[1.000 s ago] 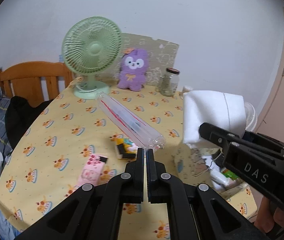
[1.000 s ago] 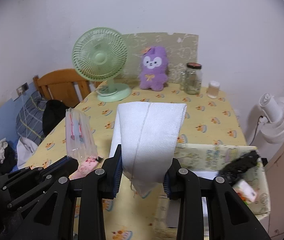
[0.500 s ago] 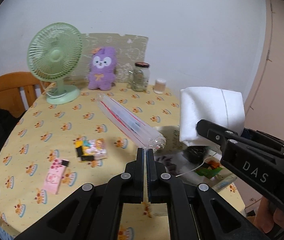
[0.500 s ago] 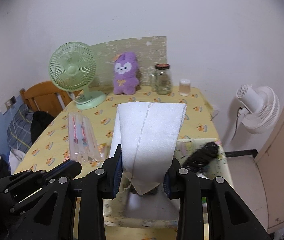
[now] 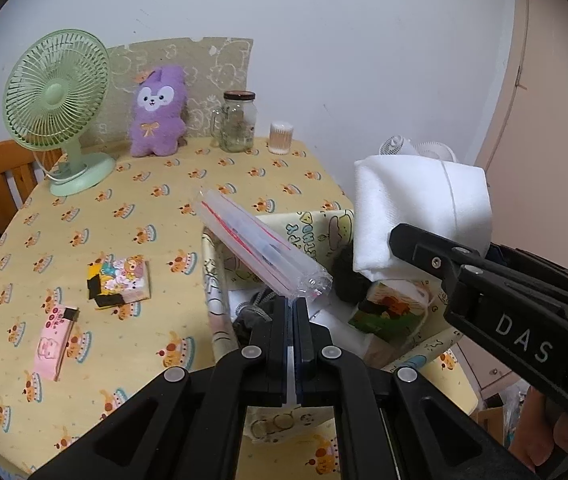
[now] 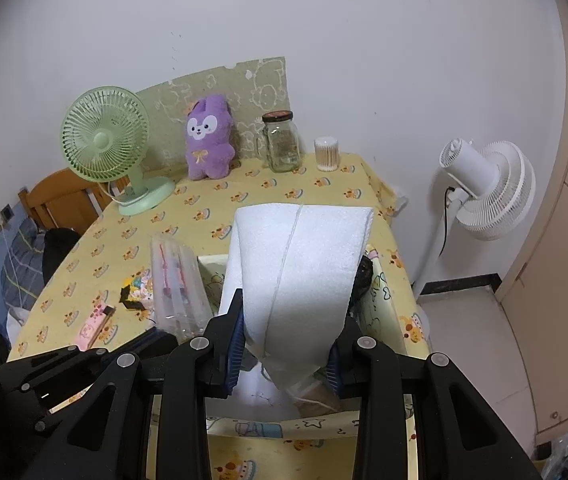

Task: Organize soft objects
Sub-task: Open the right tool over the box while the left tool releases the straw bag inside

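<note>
From my left wrist view, my left gripper (image 5: 293, 304) is clamped tight on the end of a clear plastic bag (image 5: 261, 249) with red stripes, which sticks out forward and up over the near edge of the fabric storage box (image 5: 214, 280) printed with cartoons. To the right my right gripper (image 5: 424, 246) carries the folded white cloth (image 5: 420, 208) above that box, where a dark bundle (image 5: 348, 280) and a printed packet (image 5: 394, 312) lie. On the counter (image 5: 84, 208) to the left sit a pink pack (image 5: 53, 344) and a cartoon tissue pack (image 5: 124, 280); at the back stand a green fan (image 5: 58, 100), a purple plush (image 5: 159, 112), a glass jar (image 5: 238, 122) and a cotton swab tub (image 5: 281, 137).

From my right wrist view, my right gripper (image 6: 286, 344) is closed partway, squeezing the lower end of the white cloth (image 6: 300, 264) between its blue pads (image 6: 236, 344). The cloth hangs over the open box (image 6: 384, 300). The plastic bag (image 6: 178, 284) is just beside it on the left, held by my left gripper at the lower left. A white fan (image 6: 488, 188) stands on the floor to the right.
</note>
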Demonstrator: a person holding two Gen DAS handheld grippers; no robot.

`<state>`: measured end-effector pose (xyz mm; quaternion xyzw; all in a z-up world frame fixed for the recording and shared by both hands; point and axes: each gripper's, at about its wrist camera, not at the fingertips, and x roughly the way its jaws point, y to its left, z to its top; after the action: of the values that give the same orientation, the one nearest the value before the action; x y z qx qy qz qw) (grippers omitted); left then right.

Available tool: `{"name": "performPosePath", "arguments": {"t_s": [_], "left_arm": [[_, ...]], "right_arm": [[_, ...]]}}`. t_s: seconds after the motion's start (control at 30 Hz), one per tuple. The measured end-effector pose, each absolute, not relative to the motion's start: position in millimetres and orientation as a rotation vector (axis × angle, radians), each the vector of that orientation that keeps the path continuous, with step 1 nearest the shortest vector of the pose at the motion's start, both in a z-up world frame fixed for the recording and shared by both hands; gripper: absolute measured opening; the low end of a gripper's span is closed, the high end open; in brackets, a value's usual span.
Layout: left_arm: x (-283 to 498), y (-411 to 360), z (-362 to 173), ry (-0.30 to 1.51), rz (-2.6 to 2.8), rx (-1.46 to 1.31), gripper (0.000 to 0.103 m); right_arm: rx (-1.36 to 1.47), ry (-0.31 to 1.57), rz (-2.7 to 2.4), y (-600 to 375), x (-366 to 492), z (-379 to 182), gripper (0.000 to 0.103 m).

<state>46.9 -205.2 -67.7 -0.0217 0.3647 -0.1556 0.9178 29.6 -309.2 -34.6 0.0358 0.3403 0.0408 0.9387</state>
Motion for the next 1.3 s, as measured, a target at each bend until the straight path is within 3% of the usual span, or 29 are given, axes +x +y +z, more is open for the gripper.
{"name": "performPosePath", "arguments": {"t_s": [0.23,0.4,0.57,0.73,1.3], "left_arm": [[52,-210,-73,0.79,-0.341,-0.045,0.001],[51,-210,-78,0.82,-0.349,-0.056,0.039],[46,-212,-75,0.813,-0.359,-0.04,0.063],[42,-209,-71,0.803,-0.365,-0.045,0.066],[36,-176,-60,0.771,-0.317,-0.086,0.068]], "right_arm": [[0.079,0.71,0.087,-310,32,-41,0.037],[0.084,0.707,0.083,-311,31,-42,0.043],[0.105,0.697,0.081,-314,30,-43,0.066],[0.108,0.678,0.064,-316,27,-40,0.079],[0.067,0.65,0.07,-292,22,-24,0.08]]}}
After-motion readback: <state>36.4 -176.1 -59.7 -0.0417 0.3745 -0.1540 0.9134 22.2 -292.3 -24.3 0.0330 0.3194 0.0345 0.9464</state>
